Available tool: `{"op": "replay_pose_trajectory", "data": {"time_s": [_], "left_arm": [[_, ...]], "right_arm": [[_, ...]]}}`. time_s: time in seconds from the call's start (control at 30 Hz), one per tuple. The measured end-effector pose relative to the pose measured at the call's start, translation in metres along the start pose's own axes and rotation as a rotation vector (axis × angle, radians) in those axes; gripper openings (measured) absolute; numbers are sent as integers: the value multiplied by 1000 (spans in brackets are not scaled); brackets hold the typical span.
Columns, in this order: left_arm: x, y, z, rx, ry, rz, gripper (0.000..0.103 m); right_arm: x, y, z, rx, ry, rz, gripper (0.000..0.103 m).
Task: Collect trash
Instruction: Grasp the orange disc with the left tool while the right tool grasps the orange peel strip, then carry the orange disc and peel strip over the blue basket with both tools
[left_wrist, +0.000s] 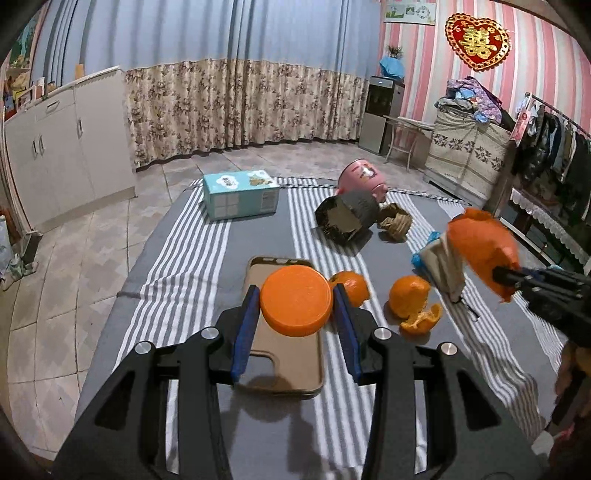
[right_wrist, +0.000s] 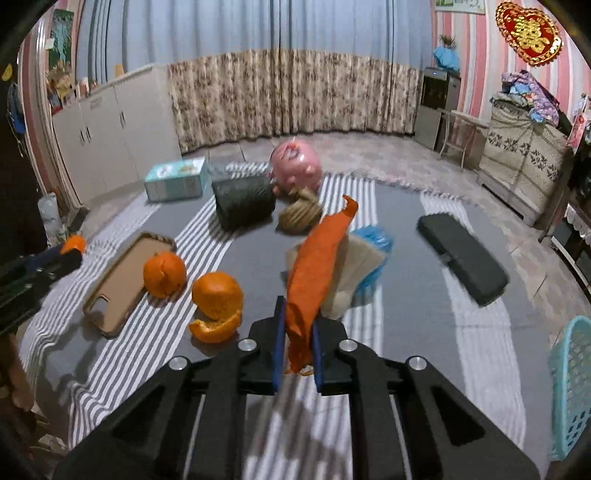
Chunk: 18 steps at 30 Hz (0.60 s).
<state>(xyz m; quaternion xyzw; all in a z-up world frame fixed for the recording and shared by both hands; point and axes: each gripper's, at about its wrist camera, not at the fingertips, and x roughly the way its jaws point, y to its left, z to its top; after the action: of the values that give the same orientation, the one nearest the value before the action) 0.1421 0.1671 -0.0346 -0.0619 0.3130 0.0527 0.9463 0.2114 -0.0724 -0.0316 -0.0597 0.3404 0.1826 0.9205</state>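
Observation:
My left gripper (left_wrist: 295, 295) is shut on a round, flat-topped orange piece (left_wrist: 295, 301), held above a brown phone case (left_wrist: 284, 365). My right gripper (right_wrist: 298, 321) is shut on a long strip of orange peel (right_wrist: 317, 269), lifted off the striped cloth (right_wrist: 129, 350); in the left wrist view the same peel (left_wrist: 480, 247) hangs at the right. Two peeled orange shells (right_wrist: 164, 273) (right_wrist: 218, 295) and a peel scrap (right_wrist: 214, 326) lie on the cloth between the grippers. A crumpled brown paper (right_wrist: 299, 214) and a dark crumpled bag (right_wrist: 243, 203) lie farther back.
A pale packet on blue plastic (right_wrist: 365, 258) lies just behind the held peel. A black case (right_wrist: 461, 254) is on the right, and a turquoise basket (right_wrist: 570, 387) at the right edge. A blue box (right_wrist: 175, 177) and a pink piggy bank (right_wrist: 295, 170) stand at the far end.

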Motion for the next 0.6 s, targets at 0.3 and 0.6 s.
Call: {"op": "replay_pose_trajectory", "data": {"time_s": [0.3, 0.6], "left_arm": [[1, -47, 7, 53, -8, -47, 39], [12, -119, 19, 131, -28, -112, 39]], "right_arm": [[-47, -82, -16, 59, -45, -105, 12], [-88, -187, -43, 184, -88, -235, 12]]}}
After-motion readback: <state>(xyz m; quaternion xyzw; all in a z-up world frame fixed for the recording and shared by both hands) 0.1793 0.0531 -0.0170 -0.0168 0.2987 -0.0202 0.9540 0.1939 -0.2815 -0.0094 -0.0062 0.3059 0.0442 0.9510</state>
